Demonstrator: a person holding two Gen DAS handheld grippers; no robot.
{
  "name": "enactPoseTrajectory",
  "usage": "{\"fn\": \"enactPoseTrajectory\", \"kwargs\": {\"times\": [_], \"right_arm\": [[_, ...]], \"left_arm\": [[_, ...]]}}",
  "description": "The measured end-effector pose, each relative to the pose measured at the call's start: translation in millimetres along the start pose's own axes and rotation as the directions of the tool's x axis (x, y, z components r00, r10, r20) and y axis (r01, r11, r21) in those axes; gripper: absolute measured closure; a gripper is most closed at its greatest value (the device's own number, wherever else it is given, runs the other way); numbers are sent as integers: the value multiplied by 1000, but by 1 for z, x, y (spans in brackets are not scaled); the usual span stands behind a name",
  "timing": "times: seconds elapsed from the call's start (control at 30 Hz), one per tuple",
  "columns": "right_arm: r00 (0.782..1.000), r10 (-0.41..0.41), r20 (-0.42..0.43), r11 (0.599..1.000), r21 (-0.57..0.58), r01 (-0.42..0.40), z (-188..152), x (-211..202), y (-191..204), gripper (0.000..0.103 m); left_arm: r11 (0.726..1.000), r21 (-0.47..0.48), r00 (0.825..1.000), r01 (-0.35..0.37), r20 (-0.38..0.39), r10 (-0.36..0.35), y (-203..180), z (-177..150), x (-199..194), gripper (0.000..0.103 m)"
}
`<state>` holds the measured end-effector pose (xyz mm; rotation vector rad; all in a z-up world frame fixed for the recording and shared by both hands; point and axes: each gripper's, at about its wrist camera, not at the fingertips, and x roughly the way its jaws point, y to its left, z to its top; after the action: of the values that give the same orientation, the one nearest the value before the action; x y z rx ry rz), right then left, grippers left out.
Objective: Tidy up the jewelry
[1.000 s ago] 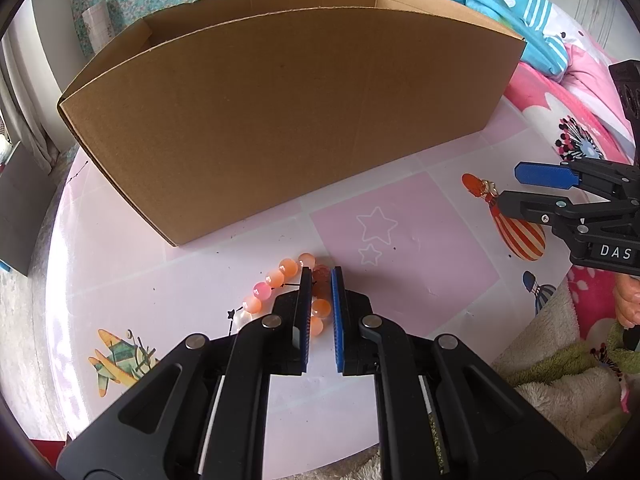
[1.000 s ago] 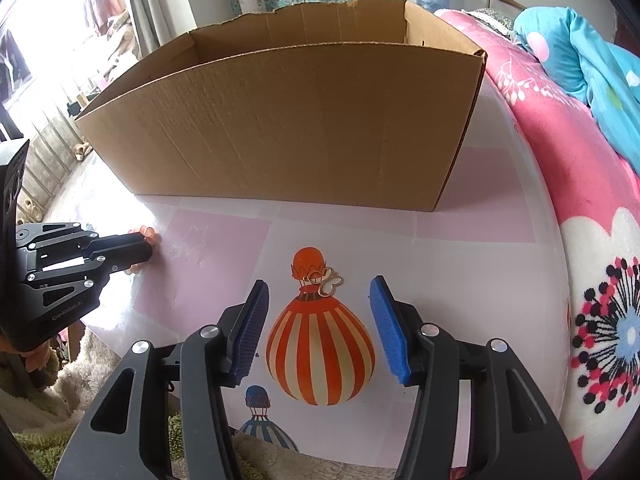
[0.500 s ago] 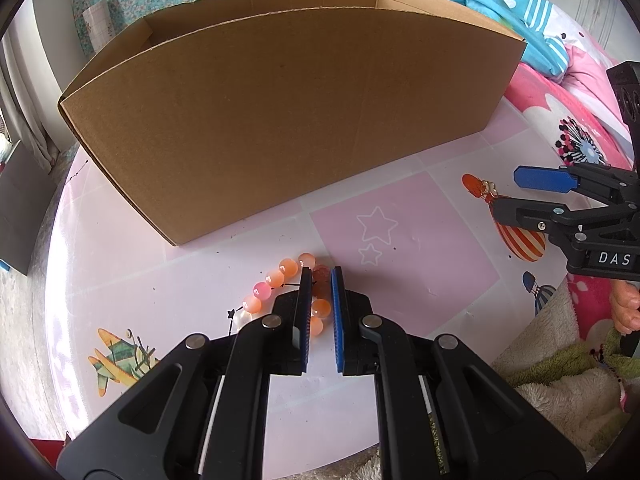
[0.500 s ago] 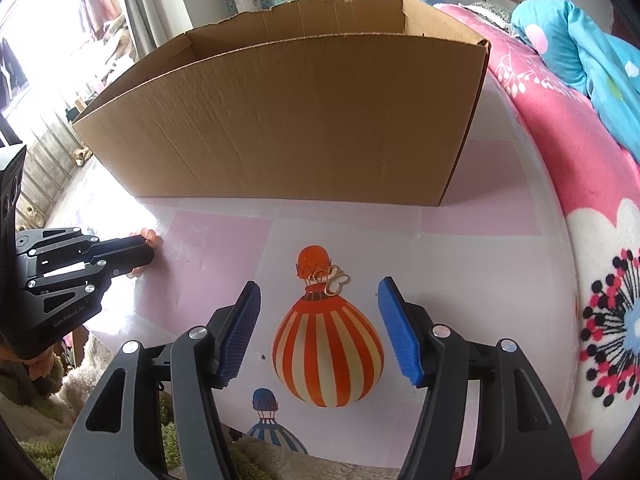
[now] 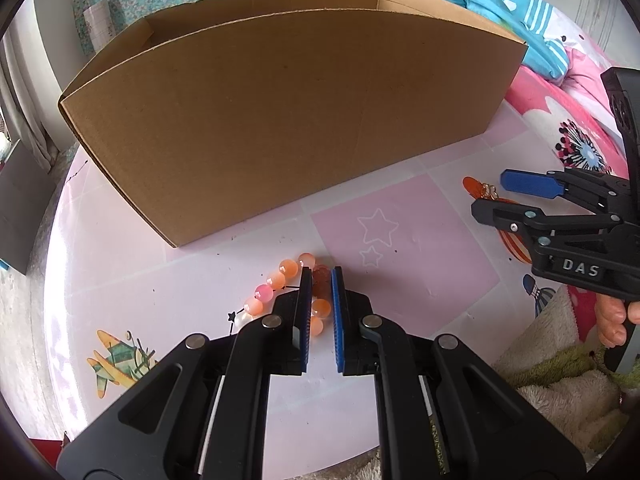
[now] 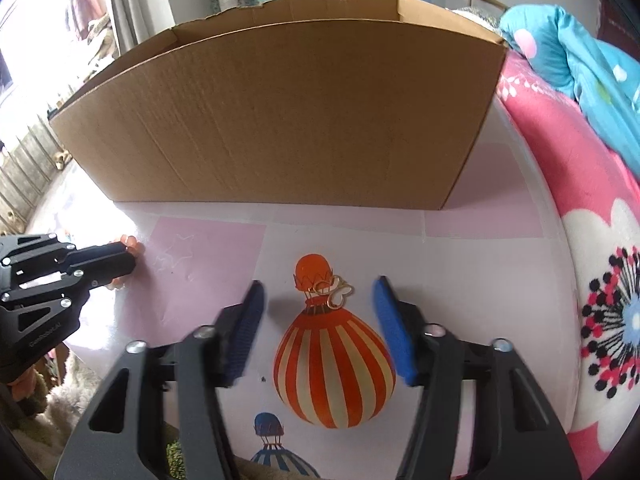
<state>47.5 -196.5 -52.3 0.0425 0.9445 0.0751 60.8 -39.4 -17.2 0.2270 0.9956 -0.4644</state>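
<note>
Two grippers: left gripper (image 5: 320, 276) clamps bead bracelet (image 5: 280, 284); right gripper (image 6: 318, 312), marked "DAS", closing, empty.

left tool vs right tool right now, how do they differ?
The left tool is nearly shut, pinching the orange bead bracelet; the right tool has a wide gap, is closing, and grips nothing. Beads sit between the left tool's pads, while the small gold earring lies untouched on the table ahead of the right tool. Both have blue pads and angle down at the tabletop.

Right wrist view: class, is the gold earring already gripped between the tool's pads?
No: the gold earring lies on the table, untouched between the closing right tool's pads.
</note>
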Motion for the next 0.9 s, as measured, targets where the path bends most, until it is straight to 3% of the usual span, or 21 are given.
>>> {"fn": "enactPoseTrajectory", "kwargs": {"times": [0.47, 0.63, 0.9], "right_arm": [[999, -18, 38, 1000, -13, 19, -1, 2, 4, 71], [999, -5, 45, 1000, -9, 6, -3, 1, 3, 83], [998, 15, 57, 1000, 3, -15, -4, 0, 0, 83]], "left_arm": [[1000, 1, 1000, 0, 0, 0, 0, 0, 0, 94], [1000, 1, 1000, 0, -1, 0, 0, 0, 0, 94], [1000, 3, 1000, 0, -1, 0, 0, 0, 0, 94]]}}
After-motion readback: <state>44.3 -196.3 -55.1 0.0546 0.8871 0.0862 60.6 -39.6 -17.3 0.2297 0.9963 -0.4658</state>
